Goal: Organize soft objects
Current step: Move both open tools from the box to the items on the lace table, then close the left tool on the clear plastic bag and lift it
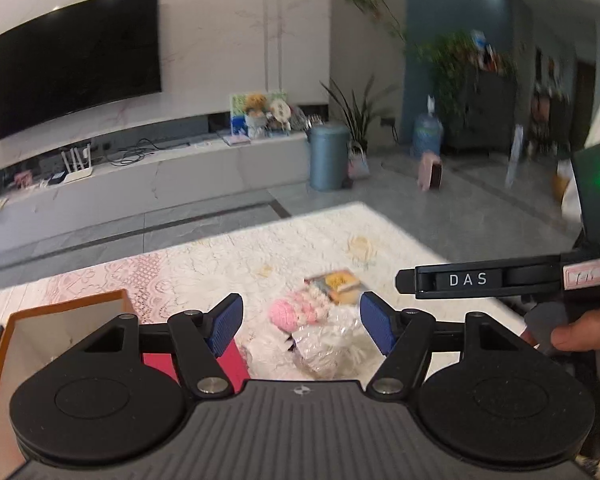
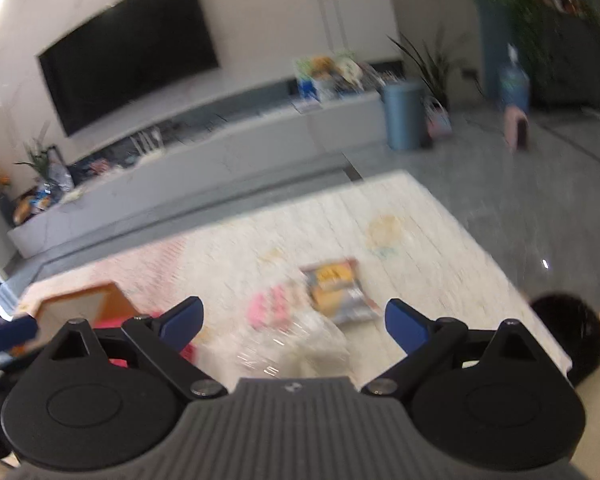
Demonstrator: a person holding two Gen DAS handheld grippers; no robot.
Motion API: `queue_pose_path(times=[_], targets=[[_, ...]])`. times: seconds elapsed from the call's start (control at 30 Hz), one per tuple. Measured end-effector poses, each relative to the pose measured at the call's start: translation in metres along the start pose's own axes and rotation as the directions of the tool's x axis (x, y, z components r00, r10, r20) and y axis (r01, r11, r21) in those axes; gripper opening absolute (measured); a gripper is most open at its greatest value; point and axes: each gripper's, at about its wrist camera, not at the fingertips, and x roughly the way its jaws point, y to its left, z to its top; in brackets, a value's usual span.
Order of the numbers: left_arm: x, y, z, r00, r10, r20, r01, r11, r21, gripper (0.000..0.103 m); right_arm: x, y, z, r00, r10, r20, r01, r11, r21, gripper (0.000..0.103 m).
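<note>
A pink knitted soft toy point(image 1: 296, 310) lies on the white lace-covered table point(image 1: 228, 256), partly wrapped in a clear crinkly plastic bag point(image 1: 328, 348). Behind it is a yellow snack packet point(image 1: 338, 282). My left gripper point(image 1: 302, 326) hovers over them, open, with nothing pressed between its blue pads. The right wrist view is blurred: the pink toy point(image 2: 270, 308), plastic bag point(image 2: 300, 348) and snack packet point(image 2: 338, 290) lie ahead of my right gripper point(image 2: 294, 322), which is open wide and holds nothing. The right gripper's body point(image 1: 480, 278) shows at the right of the left view.
An orange open box point(image 1: 60, 320) stands at the table's left, with a red flat thing point(image 1: 228, 360) beside it. Beyond the table are a grey floor, a TV bench point(image 1: 140, 176), a blue bin point(image 1: 328, 156) and plants. A person's head point(image 2: 568, 340) is at the right.
</note>
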Motion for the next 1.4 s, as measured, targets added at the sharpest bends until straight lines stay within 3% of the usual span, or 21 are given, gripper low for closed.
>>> queue_pose_path(times=[0.17, 0.3, 0.37, 0.53, 0.67, 0.7, 0.77, 0.8, 0.83, 0.93, 1.2, 1.33, 1.4], targets=[[0.056, -0.028, -0.017, 0.995, 0.018, -0.098, -0.006, 0.992, 0.125, 0.078, 0.042, -0.023, -0.008, 0.996, -0.050, -0.078, 0.051, 0.999, 0.007, 0.096], [0.090, -0.054, -0.028, 0.977, -0.010, -0.211, 0.072, 0.956, 0.285, 0.078, 0.049, -0.040, -0.010, 0.996, -0.066, -0.066, 0.069, 0.996, 0.047, 0.096], [0.103, -0.066, -0.037, 0.966, -0.025, -0.258, 0.128, 0.912, 0.391, 0.078, 0.049, -0.052, -0.017, 0.997, -0.038, -0.070, 0.046, 0.992, 0.116, 0.096], [0.136, -0.085, -0.055, 0.956, 0.054, -0.288, 0.153, 0.746, 0.648, 0.078, 0.061, -0.071, -0.030, 0.991, -0.058, -0.118, 0.076, 0.984, 0.161, 0.096], [0.157, -0.091, -0.058, 0.956, 0.044, -0.289, 0.185, 0.674, 0.715, 0.079, 0.067, -0.082, -0.031, 0.985, -0.111, -0.135, 0.137, 0.969, 0.206, 0.096], [0.163, -0.091, -0.056, 0.948, 0.023, -0.317, 0.223, 0.661, 0.716, 0.079, 0.067, -0.084, -0.029, 0.984, -0.122, -0.133, 0.149, 0.964, 0.219, 0.096], [0.176, -0.094, -0.057, 0.903, -0.019, -0.430, 0.346, 0.626, 0.699, 0.082, 0.069, -0.086, -0.028, 0.986, -0.117, -0.119, 0.142, 0.962, 0.233, 0.096], [0.182, -0.096, -0.057, 0.885, -0.025, -0.465, 0.379, 0.619, 0.688, 0.082, 0.069, -0.087, -0.028, 0.987, -0.110, -0.119, 0.136, 0.962, 0.237, 0.096], [0.187, -0.097, -0.058, 0.882, -0.014, -0.471, 0.379, 0.616, 0.691, 0.082, 0.071, -0.087, -0.030, 0.985, -0.114, -0.126, 0.142, 0.961, 0.236, 0.096], [0.193, -0.102, -0.059, 0.891, 0.001, -0.454, 0.361, 0.605, 0.710, 0.082, 0.079, -0.085, -0.037, 0.978, -0.126, -0.168, 0.157, 0.970, 0.188, 0.096], [0.210, -0.091, -0.046, 0.867, -0.026, -0.497, 0.396, 0.640, 0.658, 0.082, 0.078, -0.099, -0.040, 0.983, -0.088, -0.164, 0.126, 0.962, 0.242, 0.096], [0.226, -0.085, -0.037, 0.836, -0.065, -0.544, 0.438, 0.675, 0.594, 0.079, 0.079, -0.103, -0.041, 0.984, -0.059, -0.169, 0.103, 0.960, 0.260, 0.096], [0.229, -0.088, -0.041, 0.833, -0.060, -0.549, 0.442, 0.669, 0.598, 0.075, 0.081, -0.105, -0.043, 0.983, -0.062, -0.172, 0.107, 0.959, 0.263, 0.096]])
